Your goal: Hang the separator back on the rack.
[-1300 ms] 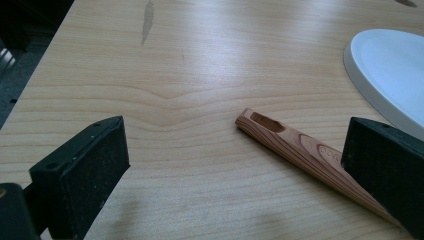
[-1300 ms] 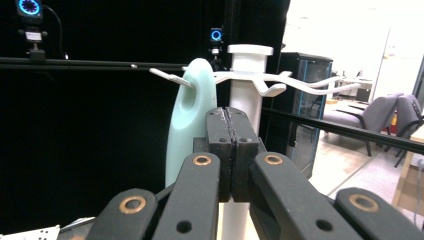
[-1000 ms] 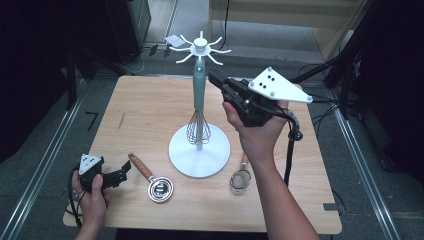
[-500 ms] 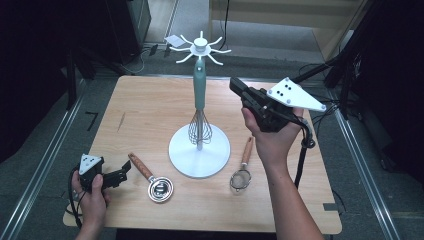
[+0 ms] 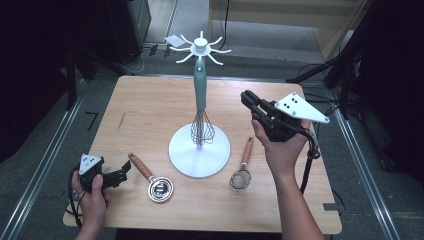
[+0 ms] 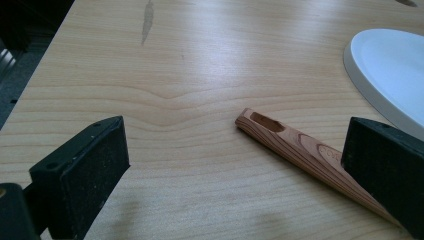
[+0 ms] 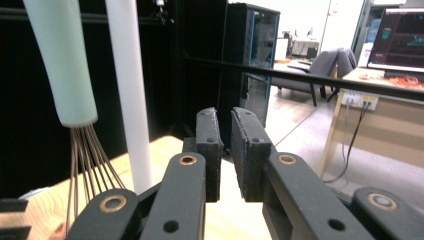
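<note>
One whisk (image 5: 201, 112) hangs on the single white stand (image 5: 199, 150) at the desk's (image 5: 150, 110) middle. Two wooden-handled tools lie near it: a measuring spoon (image 5: 152, 180) on the left and a strainer (image 5: 242, 170) on the right. The right tongs (image 5: 248, 101), lifted right of the whisk, have just been opening slightly and grip nothing. The left tongs (image 5: 122, 172) gape wide at the spoon's handle.

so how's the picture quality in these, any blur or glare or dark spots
High view: even light on the table, soft overall, floor around it dark. Left gripper view: wood grain and the wooden handle sharp, the near pads slightly soft, mild sheen on the white base. Right gripper view: bright, washed-out room behind at right, black at left, whisk fairly clear.
</note>
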Available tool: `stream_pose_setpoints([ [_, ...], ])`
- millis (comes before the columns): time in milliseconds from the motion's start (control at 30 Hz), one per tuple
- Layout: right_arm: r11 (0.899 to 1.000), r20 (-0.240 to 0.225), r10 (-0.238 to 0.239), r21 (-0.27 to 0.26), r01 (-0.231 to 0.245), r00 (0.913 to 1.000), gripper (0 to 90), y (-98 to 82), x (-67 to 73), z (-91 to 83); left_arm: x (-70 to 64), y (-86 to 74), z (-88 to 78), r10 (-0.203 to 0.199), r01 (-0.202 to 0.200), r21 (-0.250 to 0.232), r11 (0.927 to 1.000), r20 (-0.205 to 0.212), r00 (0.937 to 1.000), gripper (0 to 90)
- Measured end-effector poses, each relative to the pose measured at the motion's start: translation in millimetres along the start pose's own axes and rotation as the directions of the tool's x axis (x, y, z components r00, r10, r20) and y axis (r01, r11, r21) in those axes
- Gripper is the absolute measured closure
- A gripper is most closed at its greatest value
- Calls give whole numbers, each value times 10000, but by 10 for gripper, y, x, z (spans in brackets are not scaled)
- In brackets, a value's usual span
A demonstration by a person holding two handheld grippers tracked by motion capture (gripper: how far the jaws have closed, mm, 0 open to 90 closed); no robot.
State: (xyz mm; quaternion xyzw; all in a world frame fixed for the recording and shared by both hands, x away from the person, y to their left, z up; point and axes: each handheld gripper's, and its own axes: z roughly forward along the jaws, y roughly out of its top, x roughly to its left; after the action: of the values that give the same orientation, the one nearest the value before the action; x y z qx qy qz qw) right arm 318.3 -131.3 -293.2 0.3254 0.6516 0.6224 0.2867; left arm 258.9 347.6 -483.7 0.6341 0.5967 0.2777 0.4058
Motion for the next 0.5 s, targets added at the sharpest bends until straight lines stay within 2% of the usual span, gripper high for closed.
stream_pose_setpoints([
  [500, 9941, 524, 609, 871, -653, 9968, 832, -550, -187, -194, 0, -1, -2, 32, -32, -8, 10000, -9, 10000, 0],
])
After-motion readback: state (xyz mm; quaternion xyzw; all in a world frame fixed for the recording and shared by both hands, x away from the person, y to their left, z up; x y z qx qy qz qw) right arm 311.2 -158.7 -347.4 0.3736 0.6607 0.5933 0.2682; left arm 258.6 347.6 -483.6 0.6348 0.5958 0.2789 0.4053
